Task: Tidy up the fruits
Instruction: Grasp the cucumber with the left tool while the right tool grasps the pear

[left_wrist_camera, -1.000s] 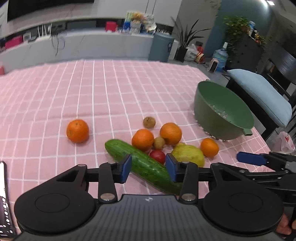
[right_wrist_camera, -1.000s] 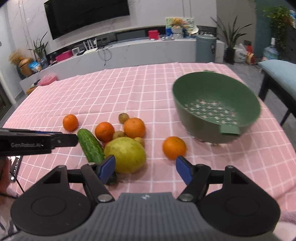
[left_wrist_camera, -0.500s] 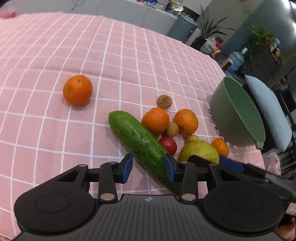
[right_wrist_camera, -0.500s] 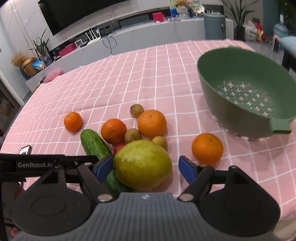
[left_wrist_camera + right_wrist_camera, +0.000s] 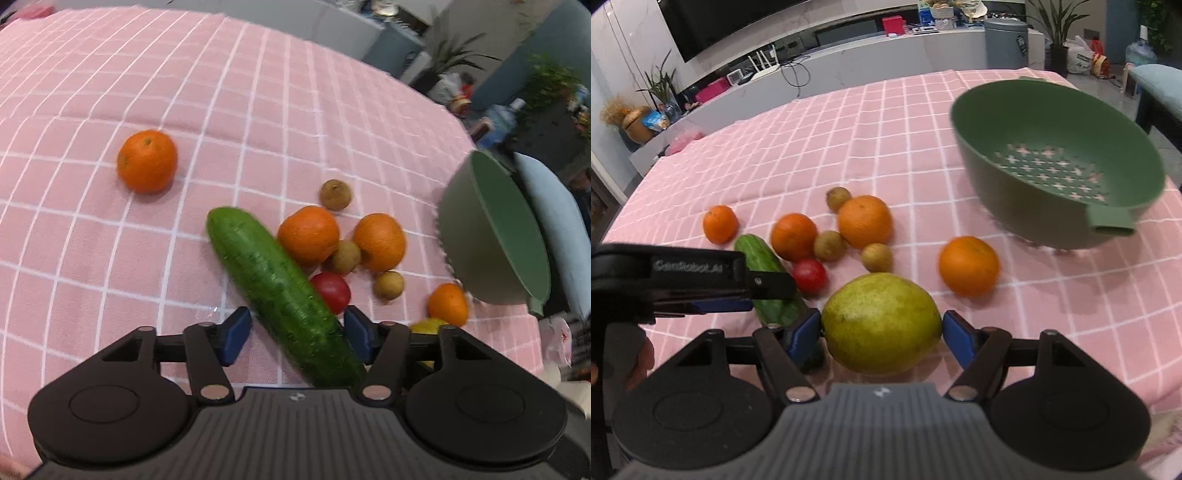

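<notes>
With both hand-held grippers angled down at the fruit pile, this reads as a two-handed pick-up about to start.

Left hand-held gripper (image 5: pixel 297 334): jaws have just been opening and now stand wide, straddling the near half of the cucumber (image 5: pixel 280 291). Gap visible on both sides, pads not pressing, so no grip yet. The cucumber lies diagonal across the jaw line, which probably explains the wide opening: the jaws need room for a skewed long body.

Right hand-held gripper (image 5: pixel 881 338): jaws have just closed in a little around the pear (image 5: pixel 882 325). Left pad looks at or just off the skin, right pad has a thin gap. Calling it not gripping; pear sits on the bench (image 5: pixel 886 140) between the fingers. Widest fruit there, so a wide opening makes sense.

Where the rest is:
- colander (image 5: pixel 1060 173), green, tilted, at the right of the bench, nothing in it. Likely the drop target.
- one orange (image 5: pixel 968 266) alone between pear and colander.
- cluster beyond the pear: two oranges, three small brown fruits, a red tomato (image 5: pixel 809 275) touching or just beside the cucumber.
- one more orange (image 5: pixel 146 161) off to the left, well apart.

Risk, my guess: the two grippers are close together; left one's finger crosses the right view just beside the cucumber. Closing and lifting both at once could knock fingers or nudge the tomato. Cucumber gripped near one end may swing.
</notes>
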Tool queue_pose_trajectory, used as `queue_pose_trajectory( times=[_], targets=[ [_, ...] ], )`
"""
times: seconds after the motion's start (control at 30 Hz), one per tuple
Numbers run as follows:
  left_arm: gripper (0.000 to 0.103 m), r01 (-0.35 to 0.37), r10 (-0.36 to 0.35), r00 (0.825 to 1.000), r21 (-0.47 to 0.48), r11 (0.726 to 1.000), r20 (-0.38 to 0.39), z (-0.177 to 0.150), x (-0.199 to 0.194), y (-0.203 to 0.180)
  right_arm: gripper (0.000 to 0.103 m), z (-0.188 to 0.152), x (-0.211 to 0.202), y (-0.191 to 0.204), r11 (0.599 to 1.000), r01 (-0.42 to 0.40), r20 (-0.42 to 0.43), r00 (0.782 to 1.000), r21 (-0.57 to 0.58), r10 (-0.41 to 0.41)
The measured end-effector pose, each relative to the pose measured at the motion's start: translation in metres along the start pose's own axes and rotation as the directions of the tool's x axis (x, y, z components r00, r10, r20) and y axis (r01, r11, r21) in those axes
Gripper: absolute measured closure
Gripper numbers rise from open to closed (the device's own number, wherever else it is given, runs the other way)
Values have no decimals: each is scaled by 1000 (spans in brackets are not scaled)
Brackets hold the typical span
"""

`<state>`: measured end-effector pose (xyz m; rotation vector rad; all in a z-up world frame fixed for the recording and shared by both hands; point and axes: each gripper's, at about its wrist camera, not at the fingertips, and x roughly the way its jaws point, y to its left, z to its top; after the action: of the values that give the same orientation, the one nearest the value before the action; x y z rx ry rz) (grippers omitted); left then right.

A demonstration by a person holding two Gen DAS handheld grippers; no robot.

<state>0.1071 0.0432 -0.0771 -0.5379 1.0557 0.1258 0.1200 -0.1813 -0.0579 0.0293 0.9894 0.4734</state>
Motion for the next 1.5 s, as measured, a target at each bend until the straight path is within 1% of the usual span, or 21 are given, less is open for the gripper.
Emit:
queue_pose_trajectory(
  times=[0.03, 0.1, 0.23, 0.4, 0.47, 0.53, 0.67, 0.77, 0.87, 0.9, 1.0, 1.07, 1.13, 1.2, 1.27, 1.4, 1.5],
  targets=[
    [29, -14, 13, 1000, -18, 1000, -8, 1, 2, -1, 34, -1, -2, -4, 1000, 1, -1, 1000, 10, -1],
    [29, -37, 36, 999, -28, 999, -17, 2, 4, -4, 34, -3, -4, -9, 999, -2, 1, 1000, 33, 2],
    [31, -65, 65, 998, 8, 998, -21, 1, 0, -9, 34, -4, -4, -13, 998, -9, 8, 1000, 59, 9],
    [34, -113, 115, 992, 34, 993, -56, -1, -22, -2, 34, -6, -4, -17, 997, -21, 21, 1000, 78, 20],
    [34, -114, 114, 991, 4, 993, -67, -4, -28, 7, 34, -6, -5, -19, 995, -27, 24, 999, 92, 25],
    [35, -89, 85, 994, -49, 995, -64, -6, -29, 14, 34, -6, -4, -20, 995, -28, 27, 999, 95, 26],
    [31, -63, 58, 997, -116, 991, -49, -6, -19, 16, 34, -7, -4, -17, 997, -21, 35, 999, 75, 19],
    [28, -76, 72, 997, -132, 988, -34, -4, -10, 8, 34, -8, -5, -17, 997, -21, 39, 999, 71, 18],
    [29, -86, 84, 996, -108, 990, -21, -2, -2, -1, 34, -8, -5, -18, 997, -24, 39, 999, 80, 21],
    [30, -89, 88, 996, -101, 991, -19, -1, 0, -4, 34, -8, -5, -18, 996, -25, 40, 999, 82, 22],
    [36, -87, 87, 996, -82, 993, -12, -1, 3, -9, 34, -9, -4, -19, 996, -28, 44, 999, 85, 24],
    [46, -69, 69, 998, -73, 995, -2, -2, 5, -11, 34, -9, -4, -19, 996, -29, 47, 999, 87, 25],
    [47, -65, 65, 998, -74, 995, 4, -3, 5, -11, 34, -9, -4, -20, 995, -30, 51, 998, 90, 26],
    [48, -42, 43, 999, -90, 995, 11, -5, 4, -6, 34, -9, -3, -20, 995, -31, 53, 998, 93, 27],
    [53, -26, 27, 1000, -109, 994, 14, -6, 1, -2, 34, -9, -3, -21, 995, -32, 54, 998, 96, 27],
    [55, -57, 60, 997, -80, 995, 39, -10, -8, -4, 34, -9, -3, -20, 995, -32, 51, 998, 96, 27],
    [56, -43, 48, 997, -89, 995, 59, -11, -19, -2, 34, -8, -4, -21, 994, -35, 46, 998, 102, 31]
  ],
)
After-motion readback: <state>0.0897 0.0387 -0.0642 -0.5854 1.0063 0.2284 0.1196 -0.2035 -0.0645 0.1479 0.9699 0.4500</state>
